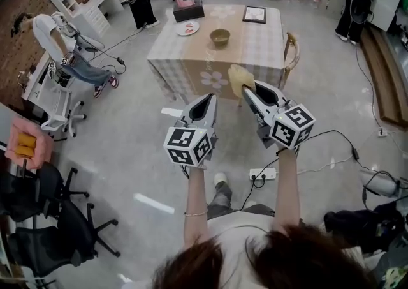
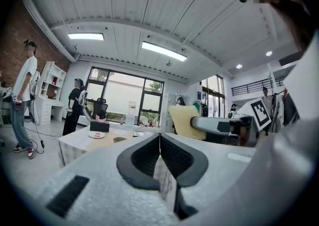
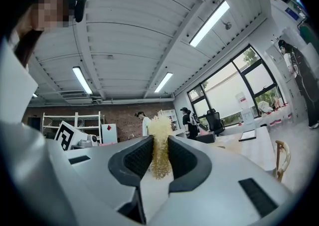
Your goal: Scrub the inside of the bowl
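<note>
A small brown bowl [image 1: 220, 36] stands on the checked table [image 1: 255, 45] far ahead of me; the left gripper view shows the bowl [image 2: 119, 139] as a small shape on that table. My right gripper [image 1: 245, 92] is shut on a yellow scrubbing sponge [image 1: 239, 80], held up in the air well short of the table. The sponge [image 3: 160, 145] sits clamped between the black pads [image 3: 180, 157] in the right gripper view. My left gripper [image 1: 211, 99] is beside it, jaws shut with nothing between them, its tips [image 2: 159, 137] touching.
On the table are a white plate [image 1: 187, 28], a dark tissue box [image 1: 188, 9] and a framed card [image 1: 254, 14]. A wooden chair [image 1: 291, 51] stands at the table's right side. People stand near the back and left. A power strip [image 1: 263, 173] and cables lie on the floor.
</note>
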`<action>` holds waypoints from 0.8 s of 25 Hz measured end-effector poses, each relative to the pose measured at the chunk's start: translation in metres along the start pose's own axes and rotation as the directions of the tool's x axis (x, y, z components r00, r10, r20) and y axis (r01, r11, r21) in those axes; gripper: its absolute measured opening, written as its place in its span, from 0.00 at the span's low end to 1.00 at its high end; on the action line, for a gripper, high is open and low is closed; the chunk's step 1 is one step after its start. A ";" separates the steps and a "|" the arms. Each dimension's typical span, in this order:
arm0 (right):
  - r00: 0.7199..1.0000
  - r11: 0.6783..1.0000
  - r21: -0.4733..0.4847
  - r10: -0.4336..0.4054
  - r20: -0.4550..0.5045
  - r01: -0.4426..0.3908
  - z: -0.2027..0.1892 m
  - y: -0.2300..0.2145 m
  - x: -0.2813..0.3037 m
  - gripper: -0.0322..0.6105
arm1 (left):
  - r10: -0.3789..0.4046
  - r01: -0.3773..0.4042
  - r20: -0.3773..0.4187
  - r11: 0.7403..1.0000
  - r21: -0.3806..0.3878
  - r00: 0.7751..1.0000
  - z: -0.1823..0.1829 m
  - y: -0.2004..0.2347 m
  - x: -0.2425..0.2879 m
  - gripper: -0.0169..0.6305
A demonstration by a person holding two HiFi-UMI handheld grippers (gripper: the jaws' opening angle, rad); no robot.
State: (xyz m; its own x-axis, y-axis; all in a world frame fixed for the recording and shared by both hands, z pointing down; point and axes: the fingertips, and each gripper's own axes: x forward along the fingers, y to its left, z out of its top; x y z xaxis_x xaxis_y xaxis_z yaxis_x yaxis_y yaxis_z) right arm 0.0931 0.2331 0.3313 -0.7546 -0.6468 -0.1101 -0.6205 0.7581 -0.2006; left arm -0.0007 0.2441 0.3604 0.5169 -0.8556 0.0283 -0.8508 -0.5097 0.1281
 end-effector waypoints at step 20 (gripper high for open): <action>0.991 0.991 0.009 -0.132 0.003 0.132 -0.013 -0.058 0.130 0.18 | -0.134 0.134 -0.034 0.991 -0.004 0.990 0.016 0.124 0.087 0.05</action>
State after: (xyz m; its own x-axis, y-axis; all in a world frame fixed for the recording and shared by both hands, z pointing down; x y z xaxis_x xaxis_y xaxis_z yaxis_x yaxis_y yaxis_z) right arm 0.0281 0.1061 0.3413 -0.6653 -0.7417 -0.0852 -0.7130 0.6650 -0.2223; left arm -0.0624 0.1052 0.3631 0.6292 -0.7760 0.0446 -0.7734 -0.6194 0.1351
